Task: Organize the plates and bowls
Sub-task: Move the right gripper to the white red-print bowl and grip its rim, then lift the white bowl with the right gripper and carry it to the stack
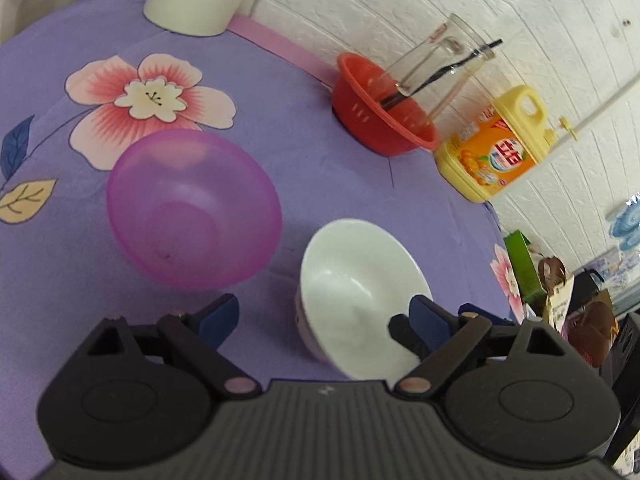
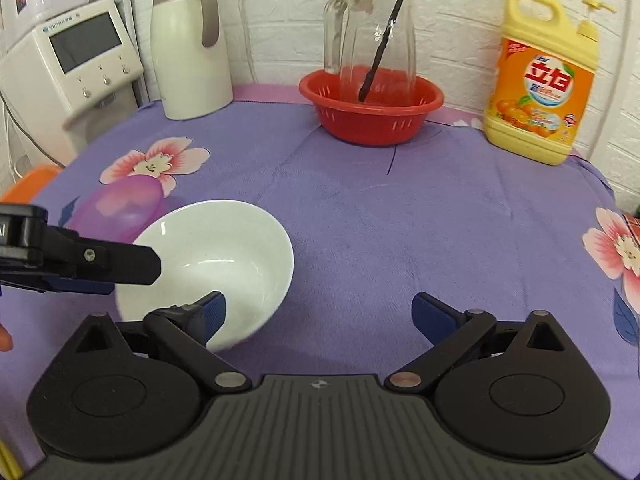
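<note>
Both sets of tongs hang over the counter (image 2: pixel 360 208), which is covered in a purple flowered cloth. The left tongs (image 1: pixel 326 318) stand wide with nothing between them; one blue pad reaches over the near rim of the white bowl (image 1: pixel 360 284) without gripping it. The right tongs (image 2: pixel 318 312) are spread wide too and hold nothing, their left pad just in front of the same white bowl (image 2: pixel 224 256). That bowl sits upright on the cloth near the front. Just beside it, further left, is the pink bowl (image 1: pixel 192 208), see-through and tipped on its side. Along the white wall at the back stand a red basket (image 2: pixel 372 112) with a glass jug (image 2: pixel 372 28) in it, a yellow soap bottle (image 2: pixel 540 80) to the right, and a white kettle (image 2: pixel 188 48) to the left.
</note>
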Motion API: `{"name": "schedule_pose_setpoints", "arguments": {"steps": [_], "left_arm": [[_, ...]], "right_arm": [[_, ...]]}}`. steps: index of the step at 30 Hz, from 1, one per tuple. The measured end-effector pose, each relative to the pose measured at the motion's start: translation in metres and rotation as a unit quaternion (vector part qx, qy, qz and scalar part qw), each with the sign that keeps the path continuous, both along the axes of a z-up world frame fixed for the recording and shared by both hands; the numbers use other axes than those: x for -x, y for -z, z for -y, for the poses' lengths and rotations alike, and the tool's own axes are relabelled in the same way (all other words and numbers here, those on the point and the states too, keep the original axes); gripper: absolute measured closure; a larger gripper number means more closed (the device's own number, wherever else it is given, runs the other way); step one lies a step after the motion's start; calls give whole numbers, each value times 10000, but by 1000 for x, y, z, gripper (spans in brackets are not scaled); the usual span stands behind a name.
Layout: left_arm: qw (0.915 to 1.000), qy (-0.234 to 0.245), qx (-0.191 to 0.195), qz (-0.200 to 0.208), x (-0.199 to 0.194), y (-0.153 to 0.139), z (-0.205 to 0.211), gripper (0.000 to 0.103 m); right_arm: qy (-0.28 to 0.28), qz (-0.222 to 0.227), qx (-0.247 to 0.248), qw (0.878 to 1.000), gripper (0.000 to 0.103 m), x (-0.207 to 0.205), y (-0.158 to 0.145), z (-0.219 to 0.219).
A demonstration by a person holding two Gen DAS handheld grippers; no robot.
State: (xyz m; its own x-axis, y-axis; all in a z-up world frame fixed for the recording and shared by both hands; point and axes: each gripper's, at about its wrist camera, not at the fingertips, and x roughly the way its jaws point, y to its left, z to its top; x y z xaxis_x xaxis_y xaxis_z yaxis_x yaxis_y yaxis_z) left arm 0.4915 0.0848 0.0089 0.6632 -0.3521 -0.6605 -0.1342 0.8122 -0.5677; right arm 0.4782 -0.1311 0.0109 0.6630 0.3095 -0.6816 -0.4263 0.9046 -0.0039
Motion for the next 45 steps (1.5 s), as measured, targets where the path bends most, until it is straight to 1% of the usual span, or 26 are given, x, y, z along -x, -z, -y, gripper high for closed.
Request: {"name": "schedule_pose_setpoints", "arguments": {"steps": [3, 5, 7, 8, 12, 16, 18, 19, 21, 22, 23, 25, 30, 34, 36, 38, 40, 45], "left_arm": [[9999, 89, -107, -46, -14, 2, 12, 12], [9997, 189, -107, -99, -18, 8, 18, 12], [9997, 199, -88, -118, -23, 14, 20, 13], [9997, 198, -121, -49, -24, 15, 21, 13], [9987, 375, -354, 19, -27, 14, 27, 13], [9983, 437, -370, 117, -25, 16, 23, 14], [9977, 451, -489, 151, -25, 15, 26, 22], [9972, 504, -518, 184, -25, 16, 28, 30], [9979, 543, -301, 168, -26, 18, 26, 38], [9979, 533, -330, 173, -26, 17, 26, 45], [9978, 542, -346, 182, -26, 17, 27, 46], [9979, 524, -341, 175, -26, 17, 26, 47], [9980, 439, -415, 193, -24, 16, 30, 47], [9975, 355, -552, 244, -23, 16, 34, 46], [9973, 297, -616, 271, -22, 17, 35, 44], [9967, 292, -687, 316, -22, 17, 36, 42], [9967, 285, -687, 332, -22, 17, 36, 42], [9965, 291, -703, 358, -23, 18, 36, 42]], "right_arm": [[-140, 133, 273, 9994, 0, -11, 7, -16], [-220, 99, 419, 9988, 0, -17, 14, -24], [-300, 9, 349, 9989, 0, -20, 19, -26], [-304, -9, 316, 9990, 0, -21, 20, -26], [-281, -144, 103, 9994, 0, -27, 24, -29], [-324, -340, -175, 9987, 0, -24, 25, -27], [-289, -295, -198, 9990, 0, -22, 26, -28], [-301, -269, -211, 9990, 0, -20, 25, -28], [-403, -235, -247, 9986, 0, -16, 25, -31], [-449, -232, -266, 9984, 4, -14, 24, -32], [-497, -246, -305, 9980, 13, -14, 23, -33], [-563, -258, -361, 9974, 19, -13, 23, -34], [-570, -230, -429, 9972, 19, -14, 25, -34], [-598, -196, -457, 9970, 19, -14, 26, -32], [-608, -181, -467, 9969, 16, -14, 26, -32], [-592, -162, -463, 9970, 7, -14, 27, -31], [-550, -137, -440, 9974, 0, -15, 27, -29], [-515, -88, -418, 9978, 0, -15, 28, -30]]}}
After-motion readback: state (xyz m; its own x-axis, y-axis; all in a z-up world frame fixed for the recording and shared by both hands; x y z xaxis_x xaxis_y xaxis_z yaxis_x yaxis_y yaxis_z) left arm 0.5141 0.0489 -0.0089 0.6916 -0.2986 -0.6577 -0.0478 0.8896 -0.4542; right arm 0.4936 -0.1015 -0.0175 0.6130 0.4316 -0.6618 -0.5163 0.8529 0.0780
